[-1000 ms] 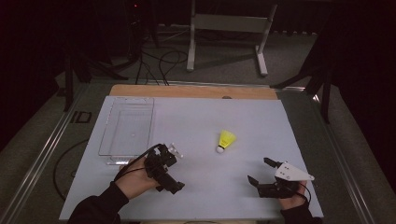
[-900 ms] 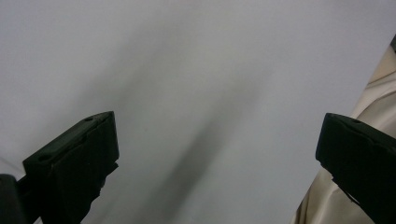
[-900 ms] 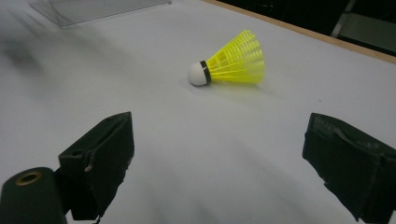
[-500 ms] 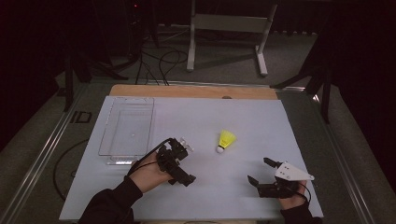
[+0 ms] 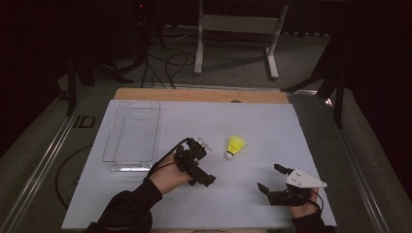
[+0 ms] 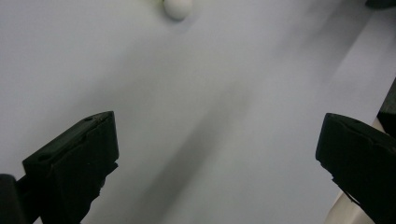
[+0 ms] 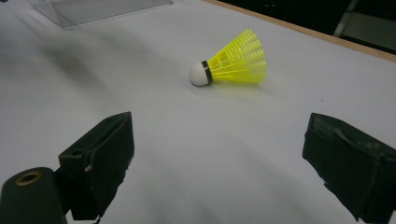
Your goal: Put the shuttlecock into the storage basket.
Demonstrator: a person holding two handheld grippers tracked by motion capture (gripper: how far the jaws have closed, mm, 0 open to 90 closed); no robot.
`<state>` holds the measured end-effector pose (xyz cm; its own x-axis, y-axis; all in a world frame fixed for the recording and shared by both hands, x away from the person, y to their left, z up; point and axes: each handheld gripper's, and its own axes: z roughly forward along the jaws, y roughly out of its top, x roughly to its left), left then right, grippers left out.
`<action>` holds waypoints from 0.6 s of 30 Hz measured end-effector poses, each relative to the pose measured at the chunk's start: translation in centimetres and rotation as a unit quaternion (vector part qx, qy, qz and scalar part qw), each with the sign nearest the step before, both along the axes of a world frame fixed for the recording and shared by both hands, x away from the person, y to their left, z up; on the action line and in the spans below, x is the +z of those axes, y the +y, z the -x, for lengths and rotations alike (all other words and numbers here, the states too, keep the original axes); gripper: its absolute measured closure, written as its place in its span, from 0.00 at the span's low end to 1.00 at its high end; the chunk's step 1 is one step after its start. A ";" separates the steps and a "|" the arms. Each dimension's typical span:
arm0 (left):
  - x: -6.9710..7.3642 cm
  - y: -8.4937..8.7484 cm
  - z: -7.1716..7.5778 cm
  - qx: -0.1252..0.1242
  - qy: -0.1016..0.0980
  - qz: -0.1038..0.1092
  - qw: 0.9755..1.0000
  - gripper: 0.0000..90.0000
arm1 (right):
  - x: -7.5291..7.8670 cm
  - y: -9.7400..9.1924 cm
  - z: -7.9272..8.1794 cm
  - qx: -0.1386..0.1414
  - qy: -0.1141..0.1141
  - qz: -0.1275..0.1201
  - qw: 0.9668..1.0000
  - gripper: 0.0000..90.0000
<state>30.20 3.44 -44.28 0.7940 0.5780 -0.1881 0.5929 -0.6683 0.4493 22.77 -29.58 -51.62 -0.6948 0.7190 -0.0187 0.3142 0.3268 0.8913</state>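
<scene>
A yellow shuttlecock (image 5: 235,145) with a white cork lies on its side on the white table sheet (image 5: 252,121), right of centre. My left gripper (image 5: 206,162) is just left of it, a short gap away, with its jaws wide apart and nothing between them. In the left gripper view the left gripper (image 6: 217,126) is open over bare sheet, and the shuttlecock's cork (image 6: 176,7) shows at the top edge. My right gripper (image 5: 270,178) rests open near the front right. Ahead of the right gripper (image 7: 219,126) the shuttlecock (image 7: 233,60) lies well beyond the jaws.
A clear plastic tray (image 5: 111,127) stands empty at the left of the sheet; the tray's corner (image 7: 98,9) shows far off in the right gripper view. A wooden strip (image 5: 194,94) runs along the table's far edge. A metal stand and cables are on the floor beyond.
My left gripper has moved right and a little forward, closing on the shuttlecock. The right gripper and the shuttlecock have stayed put.
</scene>
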 end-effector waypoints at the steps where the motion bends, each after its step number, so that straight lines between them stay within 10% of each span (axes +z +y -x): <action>1: 0.1 -0.1 -0.1 0.002 -0.002 0.003 1.000 0.00 | 0.0 0.0 0.0 0.000 -0.001 0.000 1.000 0.10; 18: 0.9 -3.2 -2.4 0.043 -0.020 0.020 0.999 0.00 | 0.0 0.0 -0.1 0.001 0.001 -0.003 1.000 0.10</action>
<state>32.62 0.21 -43.33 0.7489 0.6375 -0.1809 0.6283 -0.5964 0.4996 22.83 -29.58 -51.67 -0.6963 0.7176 -0.0140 0.3148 0.3228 0.8926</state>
